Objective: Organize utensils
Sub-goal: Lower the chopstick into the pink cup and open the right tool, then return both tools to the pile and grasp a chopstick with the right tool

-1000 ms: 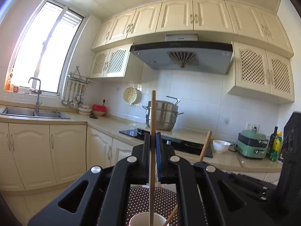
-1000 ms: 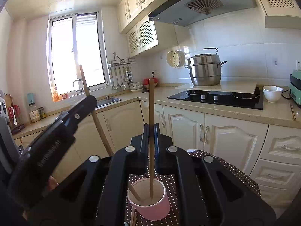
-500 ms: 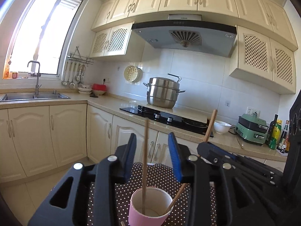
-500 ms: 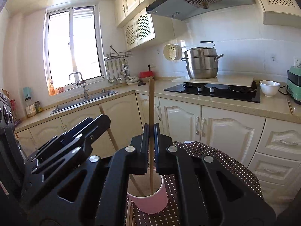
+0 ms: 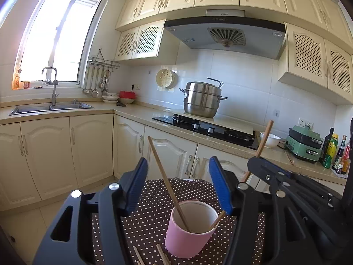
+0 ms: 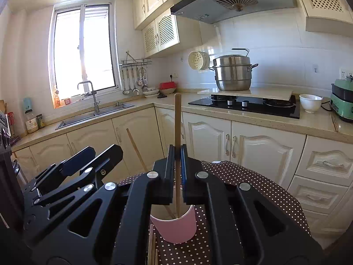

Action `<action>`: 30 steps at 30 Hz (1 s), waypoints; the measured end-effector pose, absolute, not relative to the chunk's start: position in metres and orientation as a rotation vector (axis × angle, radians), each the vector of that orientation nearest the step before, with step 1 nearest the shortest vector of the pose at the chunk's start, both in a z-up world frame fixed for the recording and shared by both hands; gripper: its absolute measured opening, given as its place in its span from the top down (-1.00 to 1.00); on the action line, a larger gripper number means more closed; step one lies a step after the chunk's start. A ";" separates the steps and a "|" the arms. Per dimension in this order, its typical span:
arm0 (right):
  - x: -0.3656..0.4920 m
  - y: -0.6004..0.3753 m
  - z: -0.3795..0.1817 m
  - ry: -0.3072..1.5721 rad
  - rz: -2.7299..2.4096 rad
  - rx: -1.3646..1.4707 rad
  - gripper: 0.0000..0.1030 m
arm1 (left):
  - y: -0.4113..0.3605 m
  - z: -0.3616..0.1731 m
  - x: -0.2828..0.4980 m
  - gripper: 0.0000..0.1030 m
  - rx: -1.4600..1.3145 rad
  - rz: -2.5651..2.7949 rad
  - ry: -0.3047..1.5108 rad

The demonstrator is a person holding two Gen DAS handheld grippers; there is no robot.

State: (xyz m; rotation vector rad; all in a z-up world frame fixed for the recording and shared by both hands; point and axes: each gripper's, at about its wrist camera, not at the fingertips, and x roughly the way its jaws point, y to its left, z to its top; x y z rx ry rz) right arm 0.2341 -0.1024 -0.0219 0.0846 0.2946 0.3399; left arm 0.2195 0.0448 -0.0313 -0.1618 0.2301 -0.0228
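A pink cup (image 5: 189, 231) stands on a brown polka-dot cloth (image 5: 150, 218). My left gripper (image 5: 177, 184) is open above it; a wooden chopstick (image 5: 165, 176) stands free in the cup, leaning left between the blue pads. My right gripper (image 6: 176, 172) is shut on a second chopstick (image 6: 177, 119), held upright with its tip inside the cup (image 6: 176, 229). That chopstick and the right gripper (image 5: 286, 185) show at the right of the left wrist view. The left gripper (image 6: 83, 165) shows at the left of the right wrist view. More chopsticks (image 5: 161, 255) lie on the cloth by the cup.
Cream cabinets and a countertop (image 5: 220, 141) run behind, with a hob (image 5: 205, 128), steel steamer pot (image 5: 201, 98), white bowl (image 5: 270, 140) and green appliance (image 5: 305, 143). A sink (image 5: 50, 107) sits under the window at left.
My left gripper opened and let go of its chopstick, which now leans in the cup. Both grippers lowered toward the cup. The right gripper stays shut on its chopstick.
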 end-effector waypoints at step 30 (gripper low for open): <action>0.198 -0.112 -0.080 0.520 0.388 -0.003 0.59 | 0.104 -0.104 0.178 -0.21 -0.312 -0.007 0.653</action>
